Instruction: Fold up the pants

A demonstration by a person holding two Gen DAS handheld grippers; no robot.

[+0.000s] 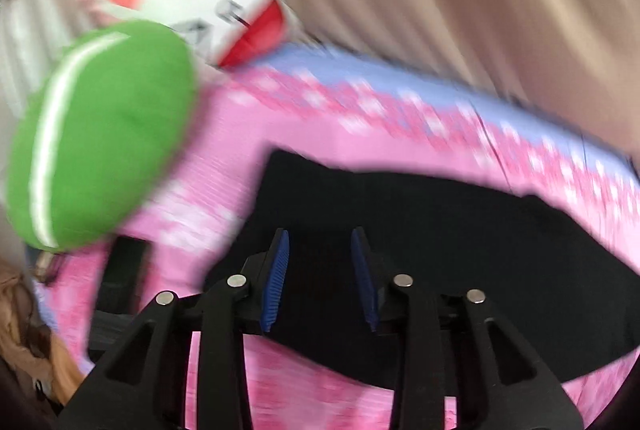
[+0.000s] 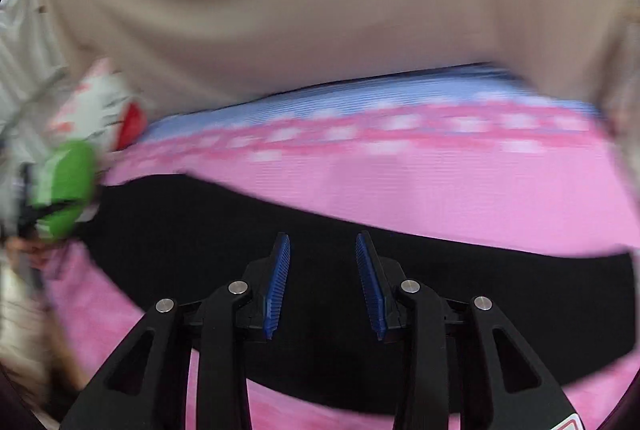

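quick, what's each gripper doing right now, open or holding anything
Left gripper: open, holding nothing, fingers apart over the black pants.
Right gripper: open, holding nothing, fingers apart over the black pants.

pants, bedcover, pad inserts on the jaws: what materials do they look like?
Pants: matte black woven or knit cloth, no sheen; blur hides the weave. Bedcover: soft pink fabric, printed pattern, faint ribbed texture, maybe a knit or quilted weave. Pads: blue ribbed rubber or plastic, with visible ridges.
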